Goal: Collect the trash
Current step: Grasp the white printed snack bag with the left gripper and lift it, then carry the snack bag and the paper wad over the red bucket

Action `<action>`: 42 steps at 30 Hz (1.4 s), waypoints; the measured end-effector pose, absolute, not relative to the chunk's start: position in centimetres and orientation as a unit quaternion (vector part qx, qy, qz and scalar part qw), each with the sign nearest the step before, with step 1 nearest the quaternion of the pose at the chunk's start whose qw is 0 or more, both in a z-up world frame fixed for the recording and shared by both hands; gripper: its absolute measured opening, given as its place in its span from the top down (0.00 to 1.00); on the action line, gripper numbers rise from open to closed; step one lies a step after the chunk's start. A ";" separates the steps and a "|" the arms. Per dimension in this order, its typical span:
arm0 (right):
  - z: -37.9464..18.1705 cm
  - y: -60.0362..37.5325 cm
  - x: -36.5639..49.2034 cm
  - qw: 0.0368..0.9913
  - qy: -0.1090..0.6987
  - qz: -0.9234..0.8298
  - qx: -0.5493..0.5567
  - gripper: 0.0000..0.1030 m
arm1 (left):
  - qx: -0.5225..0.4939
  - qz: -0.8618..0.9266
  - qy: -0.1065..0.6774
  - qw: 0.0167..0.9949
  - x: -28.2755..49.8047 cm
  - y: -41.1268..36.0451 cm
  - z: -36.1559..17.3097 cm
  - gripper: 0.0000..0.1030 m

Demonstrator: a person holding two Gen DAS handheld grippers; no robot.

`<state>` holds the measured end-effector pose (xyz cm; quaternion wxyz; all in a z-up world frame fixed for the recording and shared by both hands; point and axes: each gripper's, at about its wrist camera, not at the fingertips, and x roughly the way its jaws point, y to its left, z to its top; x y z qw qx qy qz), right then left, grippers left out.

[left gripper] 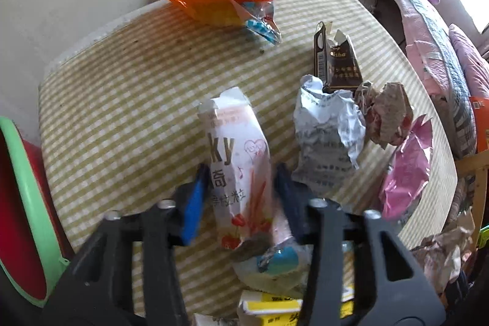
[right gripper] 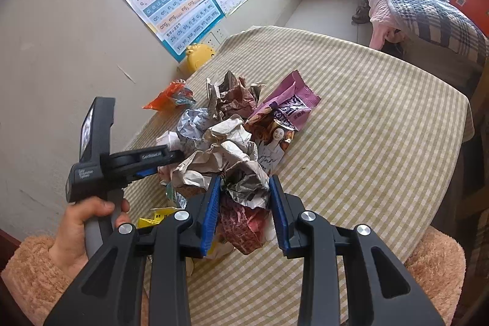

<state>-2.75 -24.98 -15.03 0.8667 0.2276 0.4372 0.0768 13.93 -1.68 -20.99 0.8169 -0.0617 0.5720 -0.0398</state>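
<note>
left gripper (left gripper: 237,188): jaws are narrowed around the white snack box (left gripper: 235,161), which lies between the blue pads; whether the pads press on it cannot be told.
right gripper (right gripper: 244,203): closed on a crumpled paper wad (right gripper: 246,188), held between both pads.
where the trash is: a heap is gathered near the middle of the checked tablecloth (right gripper: 366,142); an orange wrapper (left gripper: 214,0) lies apart at the far edge, a purple packet (right gripper: 284,109) on the heap's far right.
handling: the box is judged light, thin-walled and easily crushed; it is best taken across its long sides.
risk: glossy card may slip.
</note>
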 end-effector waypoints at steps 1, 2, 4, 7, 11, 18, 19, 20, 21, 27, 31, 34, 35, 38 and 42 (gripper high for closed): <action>-14.9 -24.9 -2.8 0.867 0.437 0.077 0.227 0.71 | -0.060 -0.040 0.565 0.822 13.3 -1.2 -20.5 0.67; -14.8 -24.9 -2.8 0.867 0.436 0.078 0.226 0.71 | -0.058 -0.040 0.554 0.829 12.8 -0.9 -19.9 0.67; -14.3 -24.7 -2.9 0.869 0.433 0.079 0.225 0.71 | -0.048 -0.042 0.526 0.848 11.5 -0.6 -18.0 0.68; -13.1 -24.4 -3.2 0.877 0.419 0.079 0.221 0.71 | -0.029 -0.048 0.479 0.876 9.4 -0.3 -14.8 0.68; -11.2 -24.1 -3.6 0.888 0.398 0.080 0.218 0.71 | -0.020 -0.056 0.425 0.903 7.0 0.1 -11.1 0.68; -7.9 -23.4 -4.4 0.903 0.367 0.082 0.207 0.71 | 0.015 -0.070 0.364 0.929 4.2 -0.8 -7.6 0.67; -7.5 -23.3 -4.5 0.905 0.364 0.082 0.206 0.71 | 0.021 -0.072 0.356 0.932 4.0 -1.0 -7.2 0.67; -7.3 -23.1 -4.6 0.906 0.362 0.083 0.204 0.71 | 0.028 -0.074 0.349 0.934 3.7 -1.1 -6.9 0.67; -7.1 -23.0 -4.6 0.907 0.361 0.083 0.202 0.71 | 0.032 -0.076 0.343 0.936 3.5 -1.2 -6.7 0.67; -6.2 -22.0 -4.8 0.910 0.357 0.088 0.190 0.71 | 0.035 -0.075 0.336 0.938 3.1 -1.2 -6.5 0.66; -6.2 -21.6 -4.7 0.910 0.358 0.091 0.186 0.71 | 0.037 -0.071 0.336 0.939 2.8 -0.7 -6.5 0.66; -6.1 -21.3 -4.7 0.910 0.359 0.093 0.183 0.71 | 0.041 -0.067 0.332 0.940 2.6 -0.6 -6.6 0.66; -6.0 -21.2 -4.7 0.910 0.359 0.094 0.183 0.71 | 0.042 -0.066 0.331 0.940 2.5 -0.5 -6.6 0.66; -5.8 -20.8 -4.7 0.911 0.358 0.099 0.179 0.71 | 0.041 -0.062 0.328 0.942 2.4 -0.1 -6.5 0.66; -5.4 -20.2 -4.7 0.912 0.357 0.106 0.174 0.71 | 0.037 -0.056 0.326 0.943 2.2 0.4 -6.4 0.66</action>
